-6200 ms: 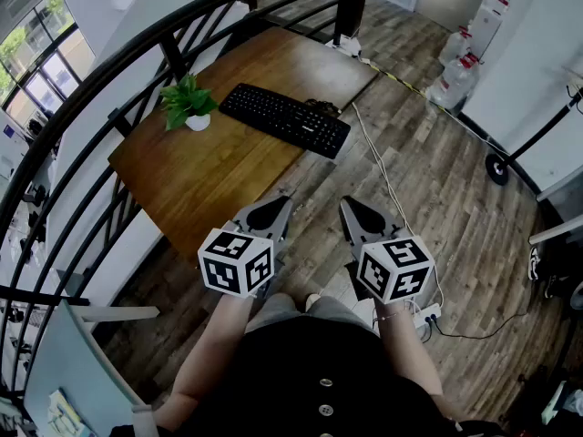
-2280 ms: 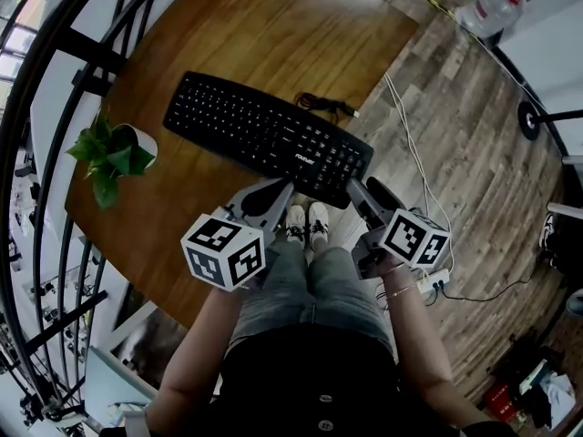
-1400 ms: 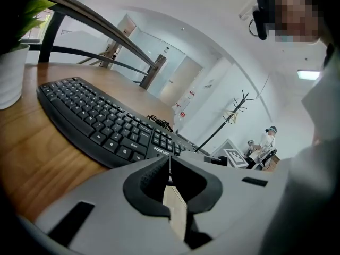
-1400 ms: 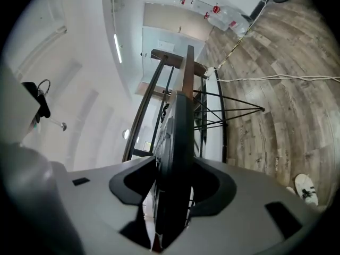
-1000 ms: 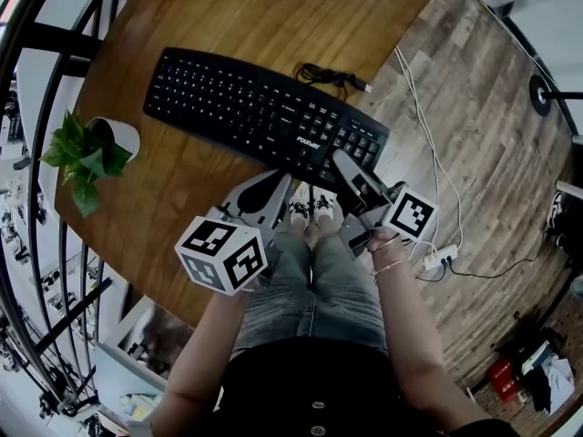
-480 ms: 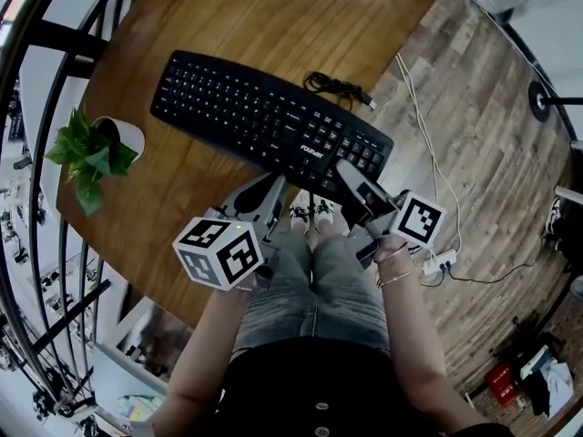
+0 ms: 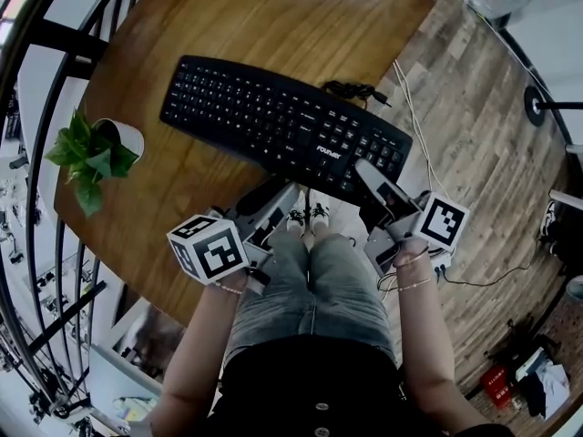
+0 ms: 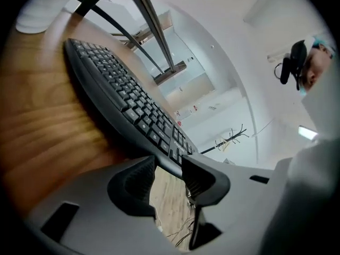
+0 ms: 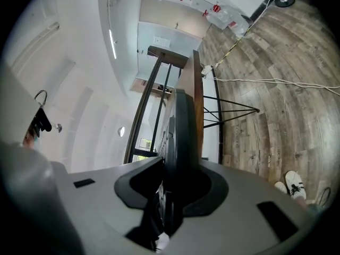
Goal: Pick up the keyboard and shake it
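Observation:
A black keyboard (image 7: 282,126) lies slantwise on the round wooden table (image 7: 228,25), its right end hanging over the table's near edge. My right gripper (image 7: 369,173) is shut on that end's front edge; in the right gripper view the keyboard (image 9: 183,132) runs edge-on between the two jaws of the right gripper (image 9: 178,177). My left gripper (image 7: 281,192) sits at the keyboard's front edge near its middle. Its jaws are opening, and in the left gripper view the keyboard (image 8: 122,100) has its edge crossing the tips of the left gripper (image 8: 169,169), with a gap showing floor behind.
A potted plant (image 7: 91,153) stands at the table's left side. The keyboard's coiled cable (image 7: 355,89) lies behind it. A dark curved railing (image 7: 36,35) rings the table. A white cord (image 7: 419,144) runs over the wood floor. My shoes (image 7: 305,217) show below the edge.
The left gripper's jaws have parted from shut and it has turned, its cube now lower left. The right gripper has stayed clamped on the keyboard, which has shifted slightly to the right.

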`<state>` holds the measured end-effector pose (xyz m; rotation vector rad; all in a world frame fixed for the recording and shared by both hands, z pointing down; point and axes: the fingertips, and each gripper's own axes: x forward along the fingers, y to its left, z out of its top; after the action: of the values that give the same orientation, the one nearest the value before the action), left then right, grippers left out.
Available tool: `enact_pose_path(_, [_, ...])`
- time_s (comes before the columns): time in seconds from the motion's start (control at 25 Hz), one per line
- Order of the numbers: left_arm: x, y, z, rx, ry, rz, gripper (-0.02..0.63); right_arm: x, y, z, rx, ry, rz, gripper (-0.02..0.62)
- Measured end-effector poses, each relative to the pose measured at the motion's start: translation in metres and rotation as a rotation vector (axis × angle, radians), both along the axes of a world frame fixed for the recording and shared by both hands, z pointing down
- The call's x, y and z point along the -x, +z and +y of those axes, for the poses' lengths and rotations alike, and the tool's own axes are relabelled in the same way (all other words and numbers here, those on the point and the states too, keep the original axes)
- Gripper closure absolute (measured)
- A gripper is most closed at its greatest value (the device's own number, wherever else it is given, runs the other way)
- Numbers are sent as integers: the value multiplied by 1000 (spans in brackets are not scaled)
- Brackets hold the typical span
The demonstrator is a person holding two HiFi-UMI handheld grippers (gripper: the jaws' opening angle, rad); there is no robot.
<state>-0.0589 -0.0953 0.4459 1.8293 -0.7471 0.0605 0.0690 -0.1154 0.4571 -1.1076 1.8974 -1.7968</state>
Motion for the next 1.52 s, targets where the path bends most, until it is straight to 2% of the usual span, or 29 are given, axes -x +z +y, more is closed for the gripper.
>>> enact_pose_path(0.16, [1,4,4,48,1,46,426,0,-4,-1,7,-3,-6,477])
enact_pose_path(0.28, [1,9,0,81,-35,89,384,-1,-8,-1,10,-11,-5,479])
enact_pose_path(0.44, [6,16,-8,86,-51,88,359,0,-14,-1,10,-28,-4,480])
enact_pose_path(0.52, [8,15,-14,92,-81,114,353,1,-18,-1,9,-33,-11,480])
enact_pose_path(0.64, [8,10,-25,112,-149,186,353,2,-22,0,6,-41,-18,482])
enact_pose_path(0.84, [11,14,-40,129,-206,230,351,3,-28,1,8,-51,-26,483])
enact_pose_path(1.12, [10,18,-49,129,-228,303,350,4,-32,1,3,-62,-46,486])
enact_pose_path(1.28, [13,11,-64,102,-280,392,350,6,-33,1,1,-73,-56,486])
enact_pose_path(1.52, [5,15,-82,95,-285,424,351,7,-28,4,21,-86,-69,486])
